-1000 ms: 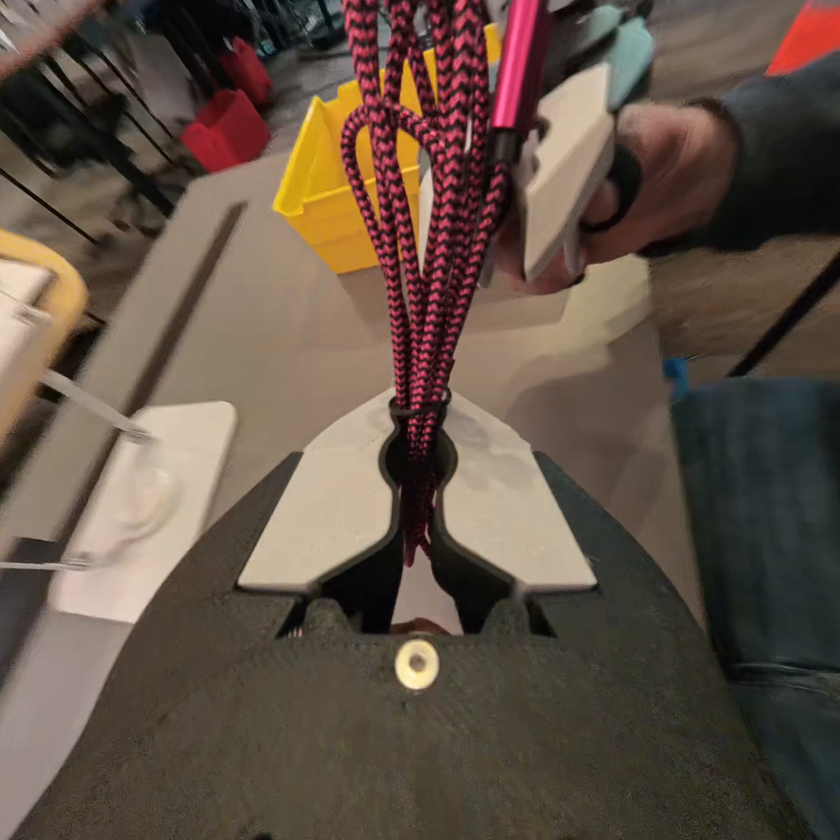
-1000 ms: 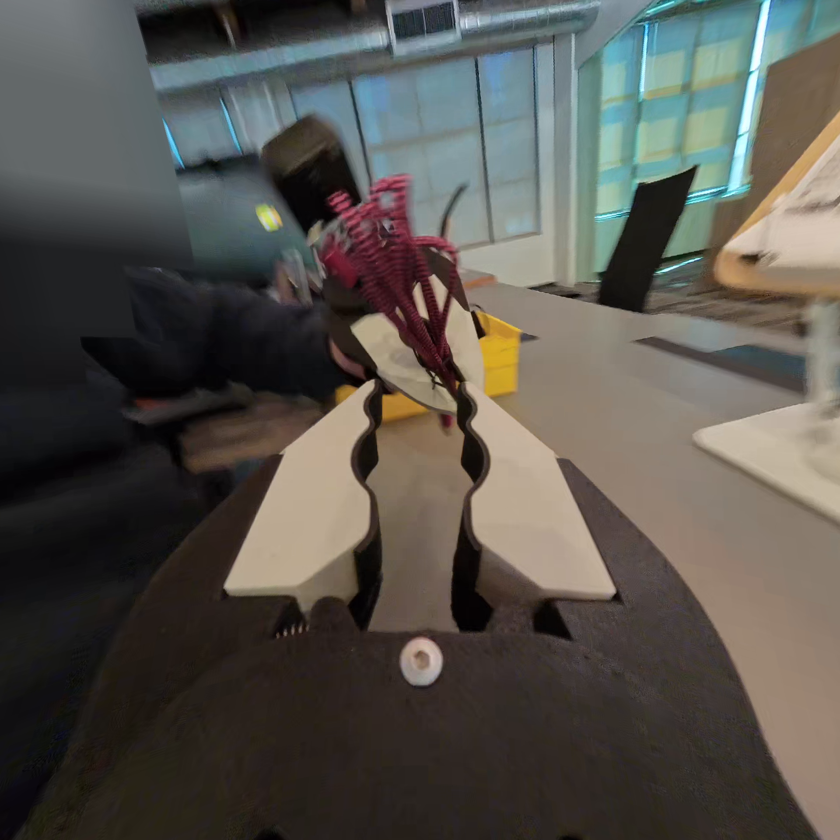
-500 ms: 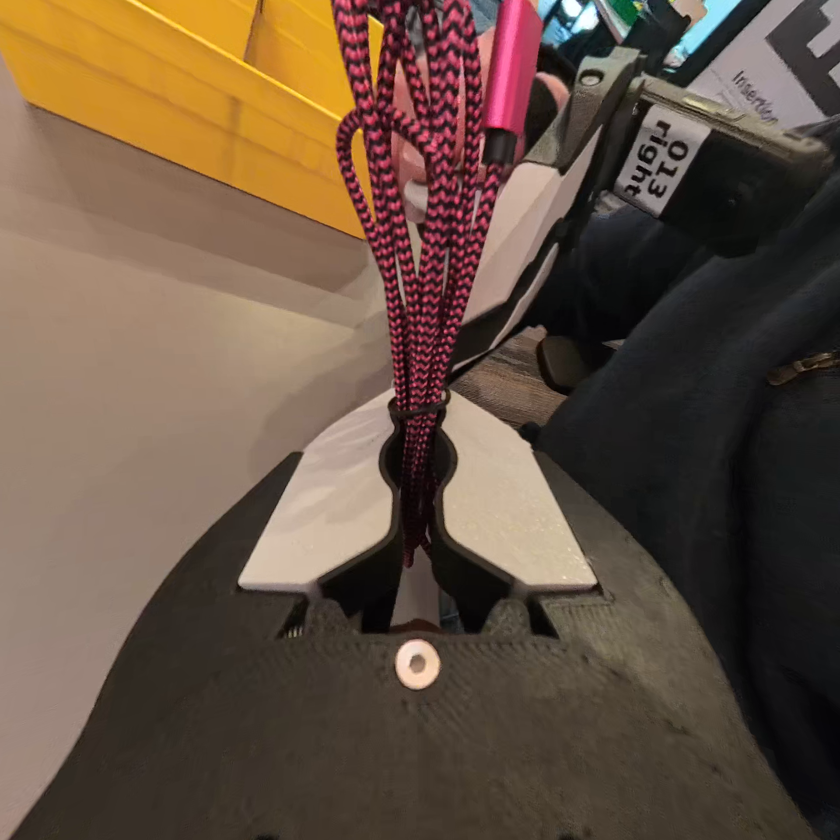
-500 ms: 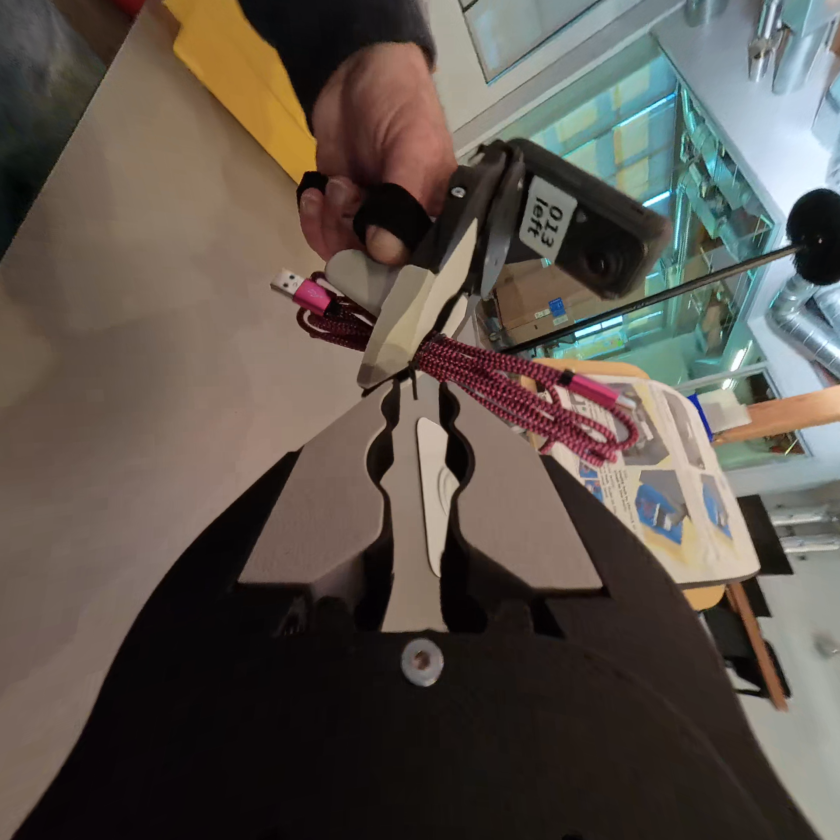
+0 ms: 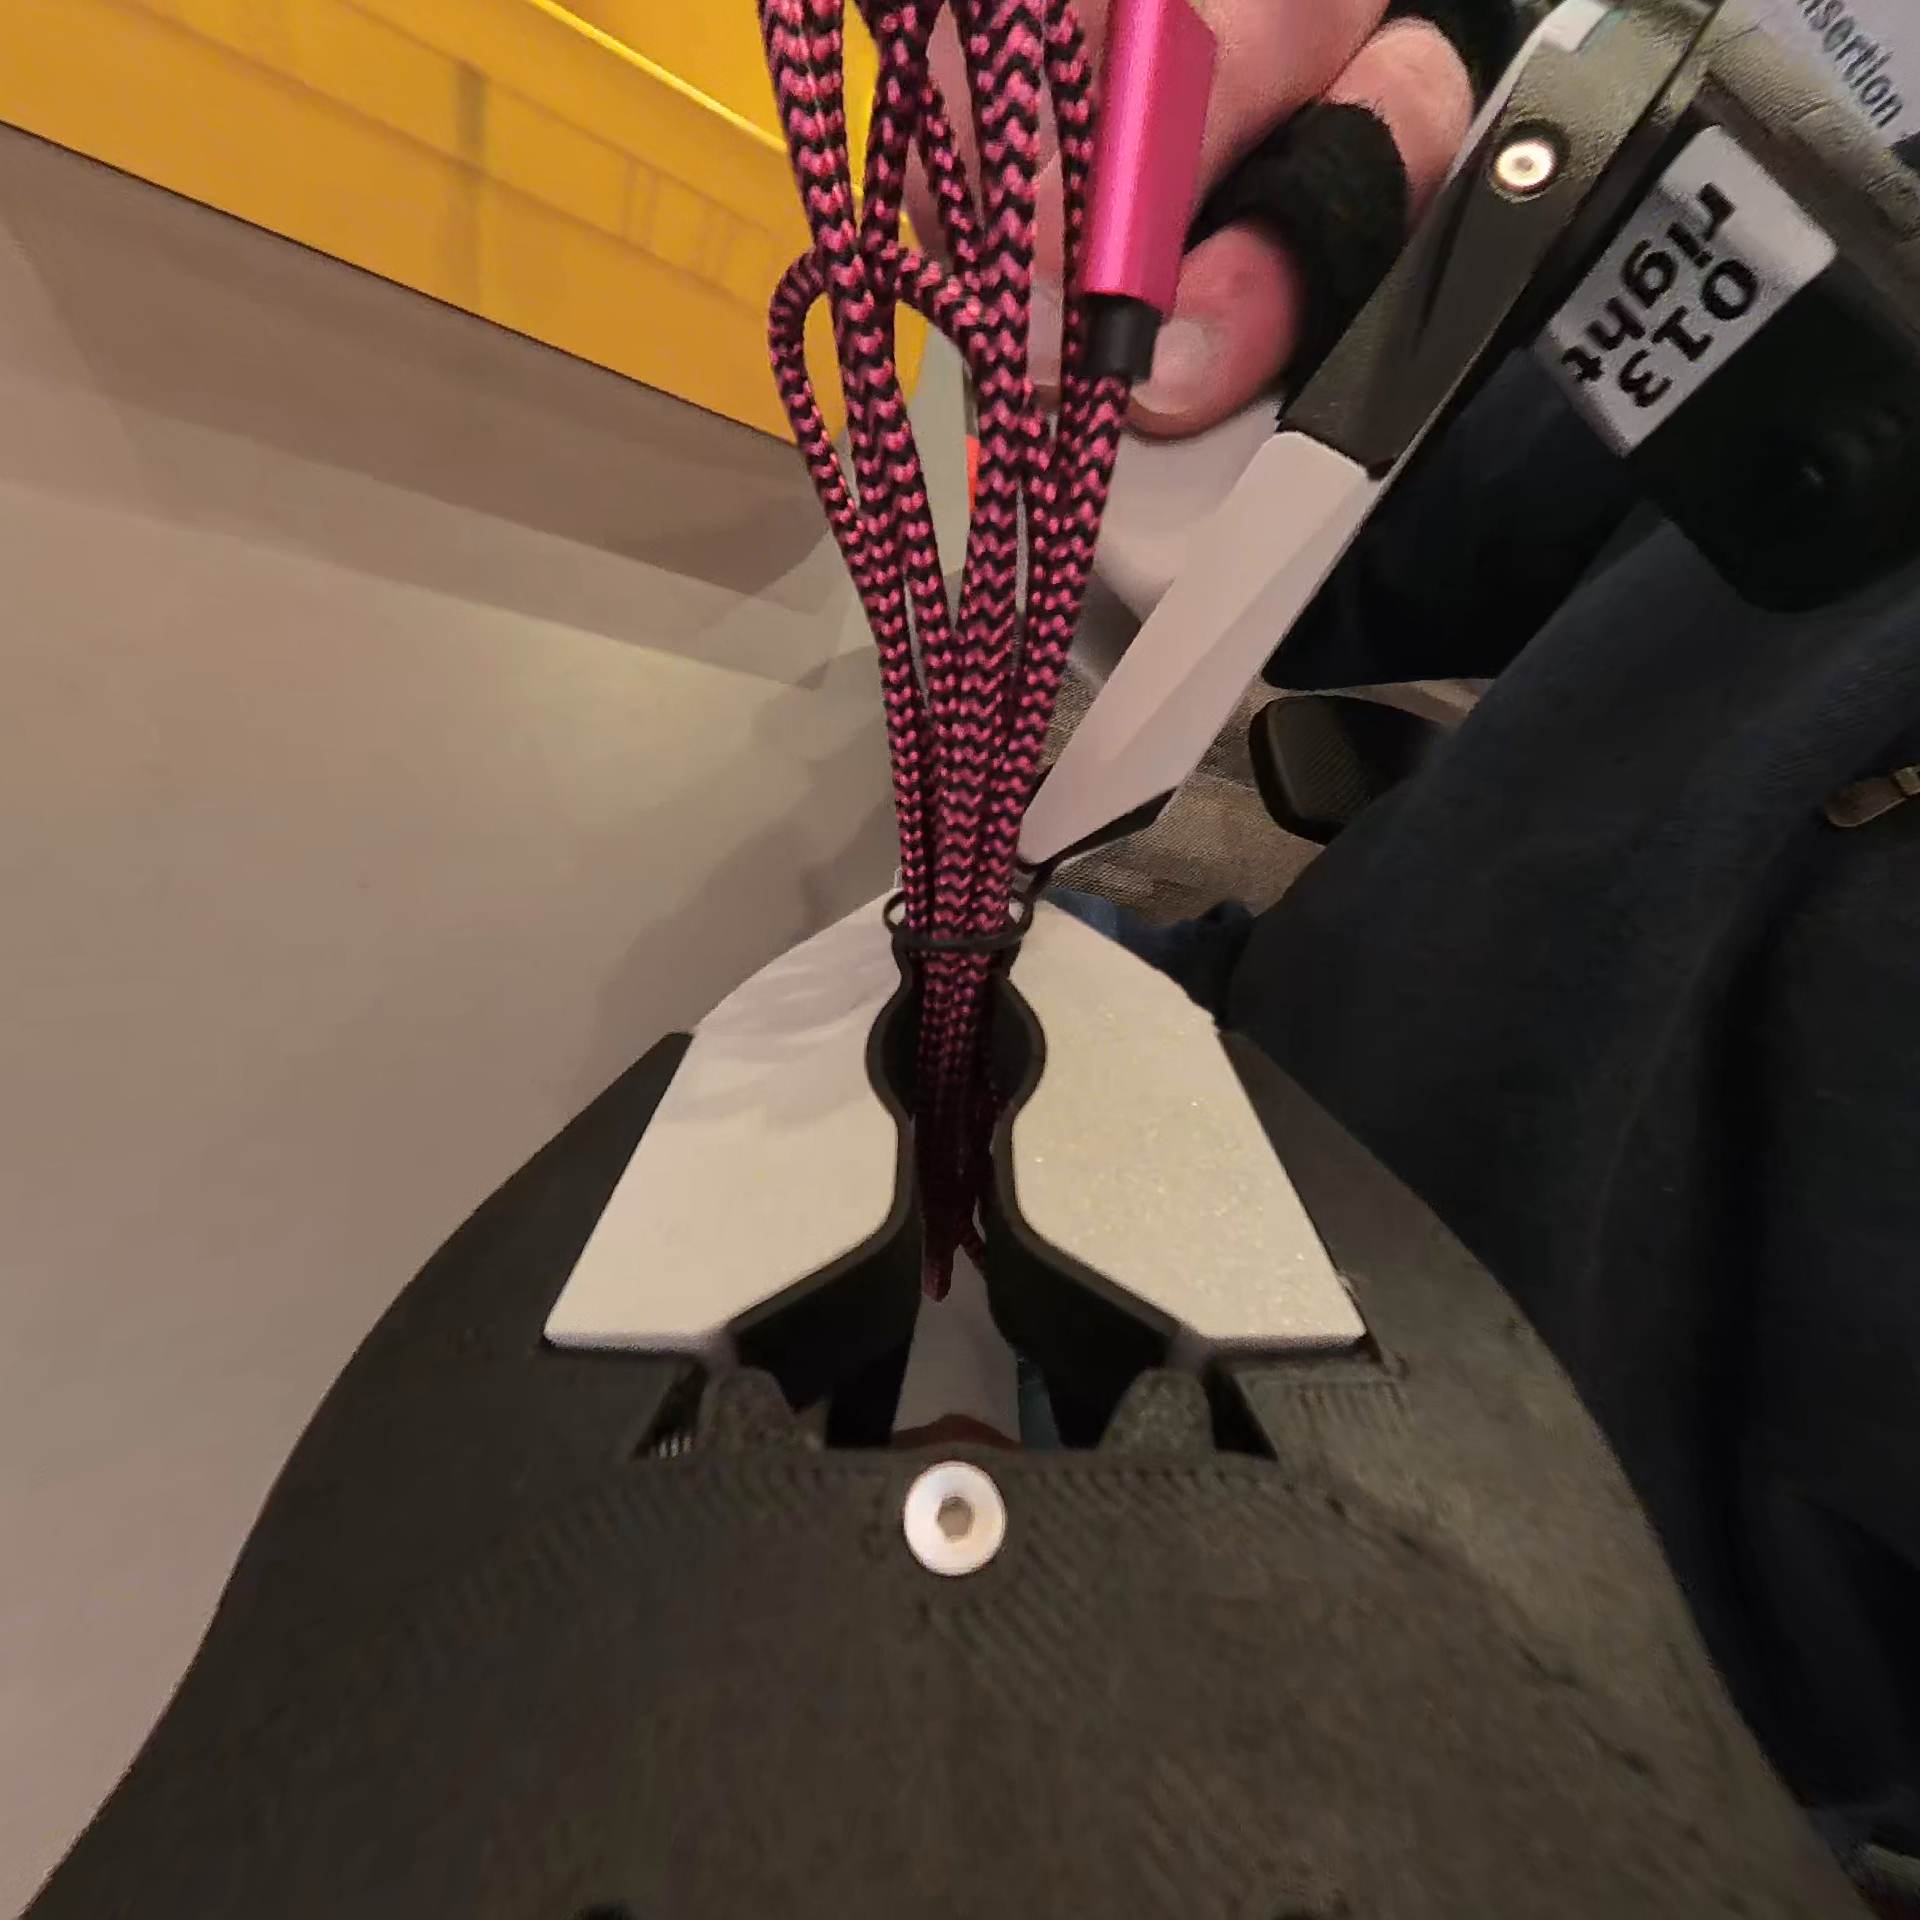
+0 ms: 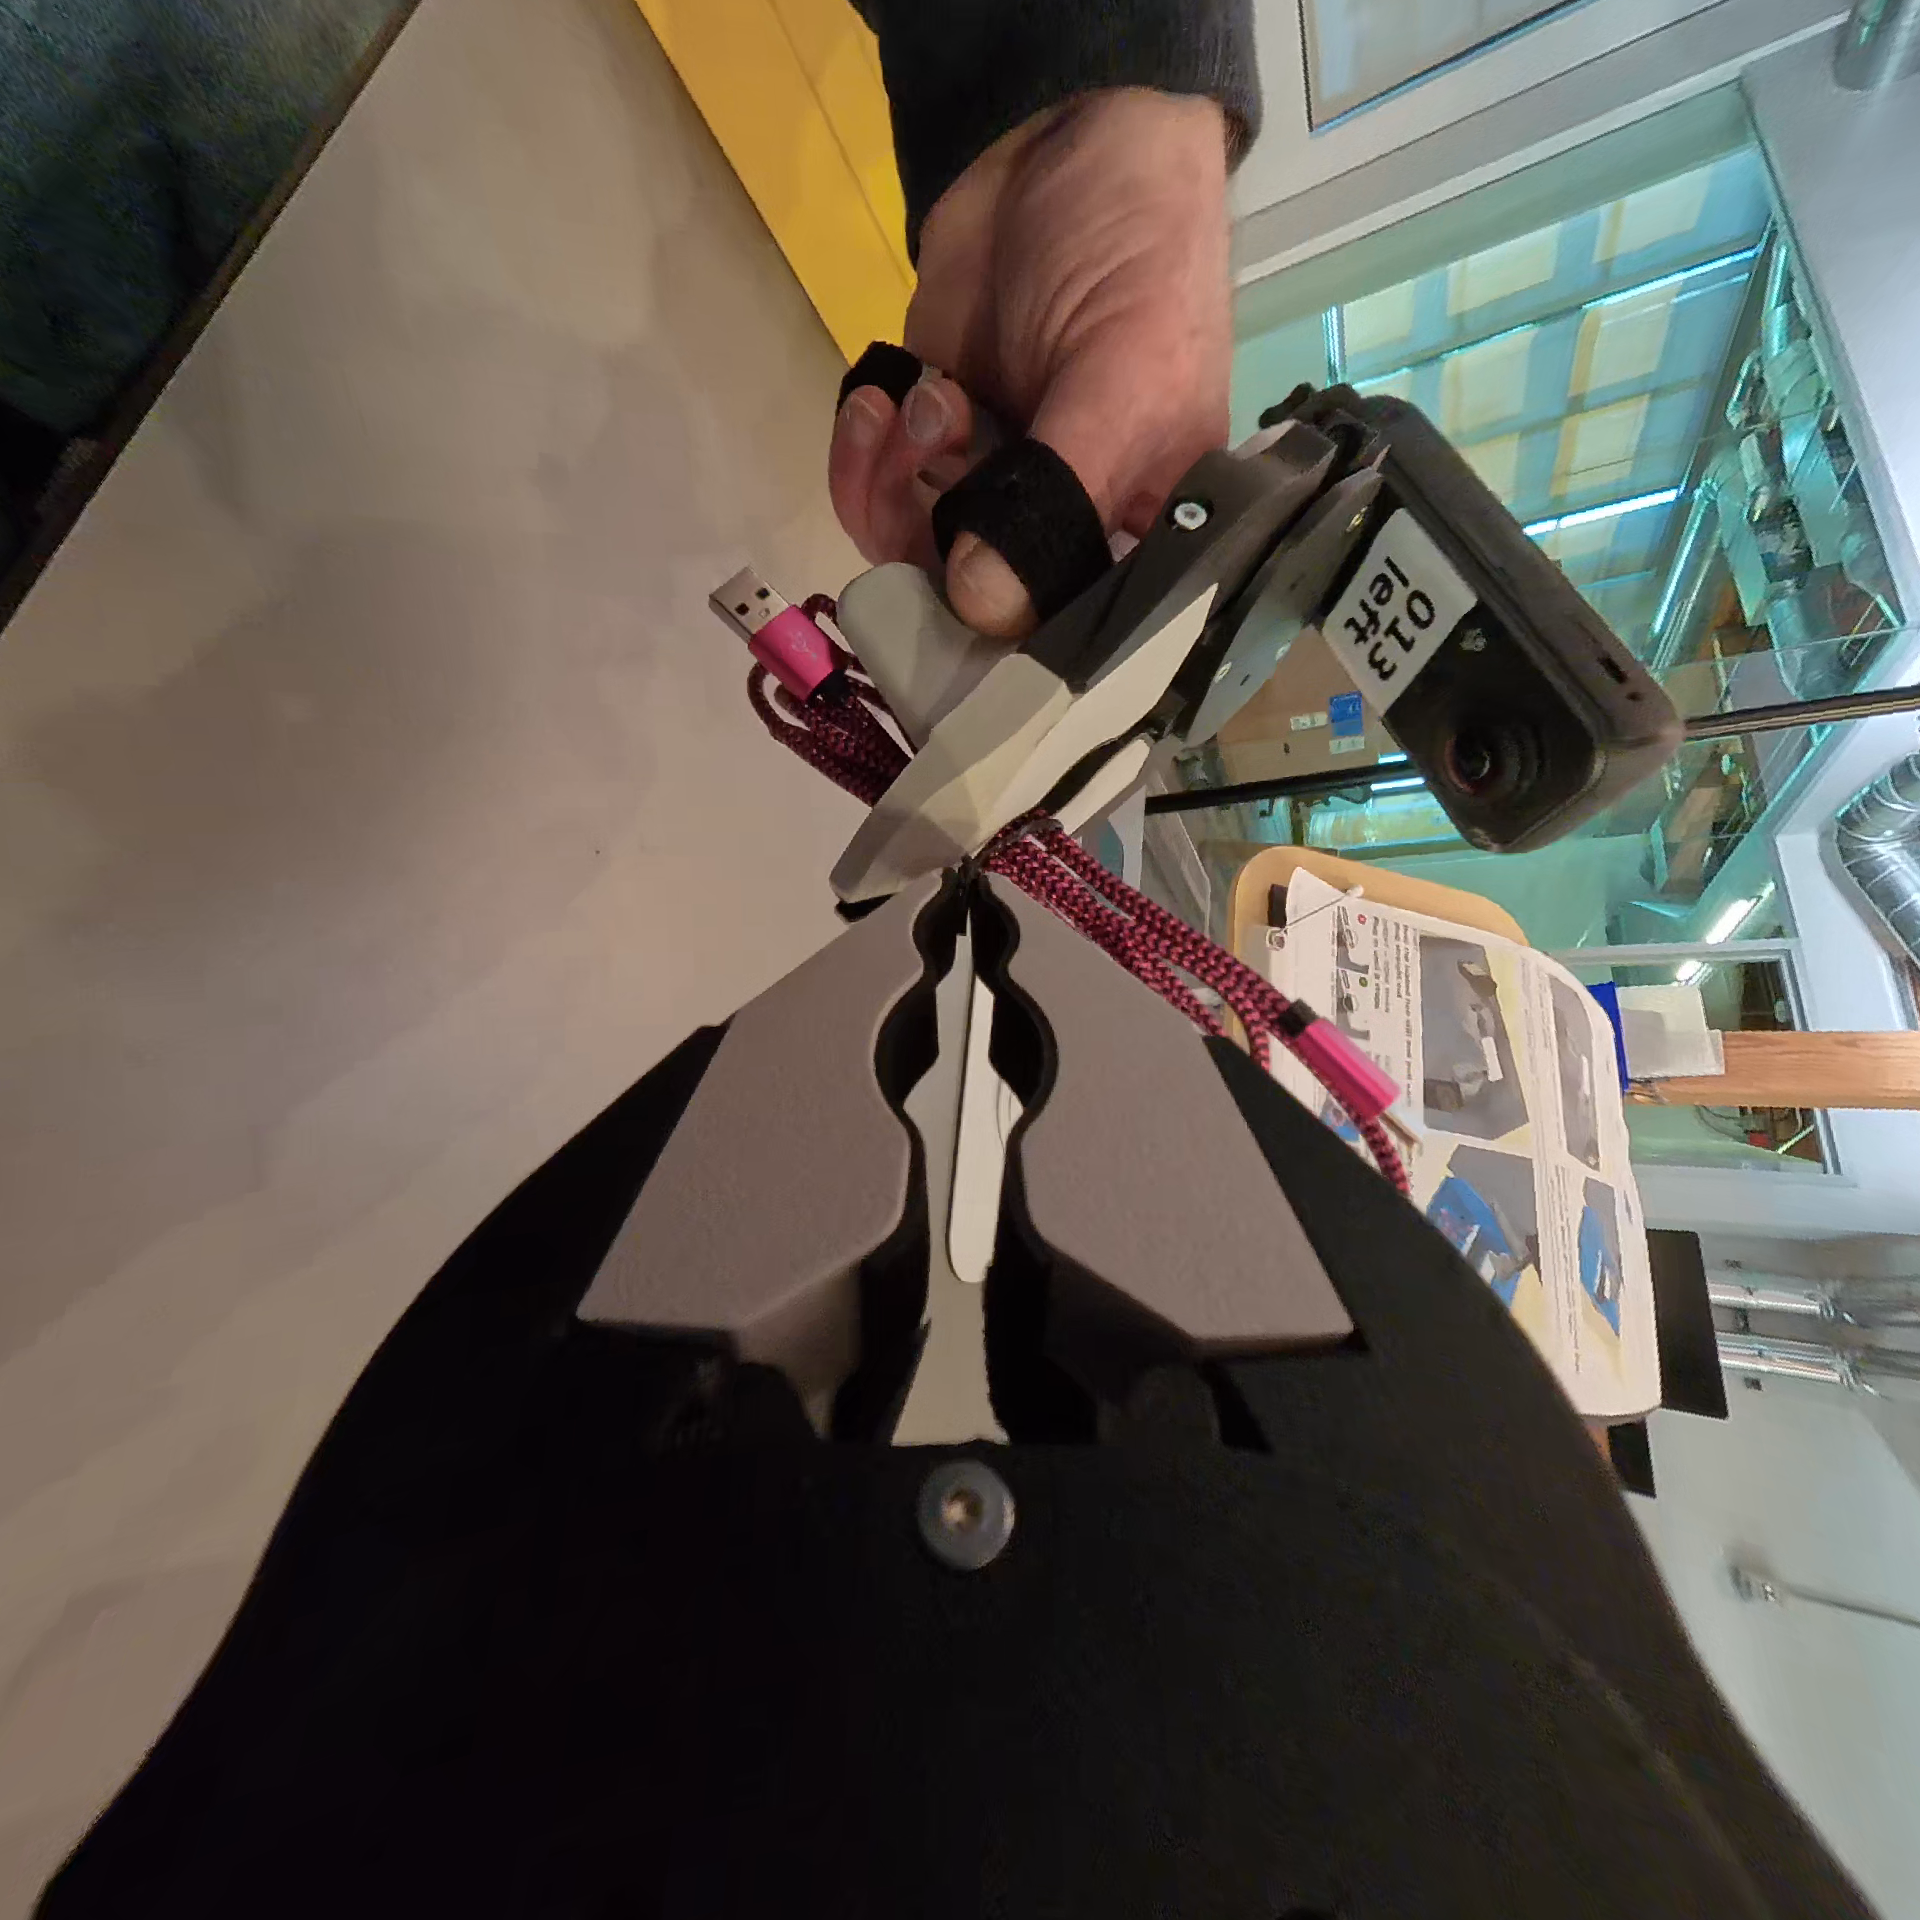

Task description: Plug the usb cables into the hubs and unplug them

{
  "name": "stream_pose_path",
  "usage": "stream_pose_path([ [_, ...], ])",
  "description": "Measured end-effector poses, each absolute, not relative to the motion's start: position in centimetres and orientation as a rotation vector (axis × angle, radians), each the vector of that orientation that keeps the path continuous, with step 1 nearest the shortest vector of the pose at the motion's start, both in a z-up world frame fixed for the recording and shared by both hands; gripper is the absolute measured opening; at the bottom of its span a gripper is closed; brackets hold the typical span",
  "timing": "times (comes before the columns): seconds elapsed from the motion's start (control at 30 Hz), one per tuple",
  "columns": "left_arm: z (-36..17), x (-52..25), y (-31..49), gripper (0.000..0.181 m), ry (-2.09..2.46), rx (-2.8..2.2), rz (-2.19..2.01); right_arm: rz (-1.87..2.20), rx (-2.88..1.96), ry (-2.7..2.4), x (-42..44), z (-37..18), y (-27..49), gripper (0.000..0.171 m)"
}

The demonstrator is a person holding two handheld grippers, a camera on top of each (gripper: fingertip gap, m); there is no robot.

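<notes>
The beige surface point(image 5: 364, 831) fills the left of the left wrist view, and a yellow bin point(image 5: 468, 177) stands on it at the far side. In the right wrist view the same surface point(image 6: 364, 623) runs along the left, with the yellow bin point(image 6: 821, 208) at the top.

The left hand-held gripper point(image 5: 951, 945) is clenched on a bundled pink-and-black braided usb cable point(image 5: 951, 623), whose strands pass through the gap between its pale fingers point(image 5: 1143, 1164). A thin black tie point(image 5: 951, 938) rings the bundle right at the fingertips. The loops of the cable rise toward the far side, and a pink metal plug shell point(image 5: 1138, 177) hangs among them near the top.

The right hand-held gripper point(image 6: 961, 904) has its jaws drawn nearly together, tips right at the tie on the bundle; whether it grips the tie or the cable cannot be told. From this view the left hand-held gripper point(image 6: 904, 852) shows above it, held by a hand point(image 6: 1060, 312) in a dark sleeve, with black bands round two fingers. The usb cable point(image 6: 1122, 935) sticks out both sides of that gripper: one pink plug point(image 6: 774, 634) with a bare metal end points left over the surface, another pink plug point(image 6: 1345, 1070) lies to the right.

Farther right, a printed sheet point(image 6: 1507, 1122) rests on a wooden board.
</notes>
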State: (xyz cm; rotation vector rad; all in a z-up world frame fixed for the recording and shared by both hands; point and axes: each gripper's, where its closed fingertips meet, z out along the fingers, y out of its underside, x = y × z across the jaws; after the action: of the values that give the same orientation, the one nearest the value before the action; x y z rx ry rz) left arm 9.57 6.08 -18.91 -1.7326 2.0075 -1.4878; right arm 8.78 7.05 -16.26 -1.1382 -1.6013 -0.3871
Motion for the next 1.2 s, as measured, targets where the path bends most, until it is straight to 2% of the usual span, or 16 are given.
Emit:
stream_pose_path([
  [0.17,-19.3,9.9,6.8,0.007,2.02,-1.701,-1.332,-0.314,-1.263,-1.524,9.4,-16.4,7.5,0.0],
  [0.3,-19.2,10.2,7.5,0.007,1.995,-1.649,-1.231,-0.063,-1.44,-1.375,9.7,-16.5,7.8,0.0],
  [0.47,-18.8,10.8,8.4,0.007,1.954,-1.498,-1.033,0.551,-1.576,-1.028,10.2,-16.1,7.9,0.0],
  [0.7,-16.6,11.1,9.2,0.007,1.916,-1.076,-0.61,1.534,-1.495,-0.521,9.7,-14.3,7.3,0.0],
  [0.83,-15.9,10.8,9.9,0.007,1.895,-0.875,-0.341,1.796,-1.397,-0.38,9.1,-14.4,7.4,0.0],
  [0.93,-16.3,10.5,10.7,0.007,1.846,-1.081,-0.511,1.703,-1.392,-0.387,8.9,-14.8,8.1,0.004],
  [1.0,-16.5,10.1,11.2,0.007,1.807,-1.238,-0.654,1.427,-1.507,-0.473,8.8,-16.2,9.2,0.037],
  [1.07,-16.3,9.9,11.6,0.007,1.757,-1.335,-0.768,1.073,-1.548,-0.626,9.3,-16.8,9.8,0.037],
  [1.2,-16.7,9.8,11.6,0.007,1.732,-1.508,-0.935,0.379,-1.458,-0.951,9.8,-15.5,9.8,0.025],
])
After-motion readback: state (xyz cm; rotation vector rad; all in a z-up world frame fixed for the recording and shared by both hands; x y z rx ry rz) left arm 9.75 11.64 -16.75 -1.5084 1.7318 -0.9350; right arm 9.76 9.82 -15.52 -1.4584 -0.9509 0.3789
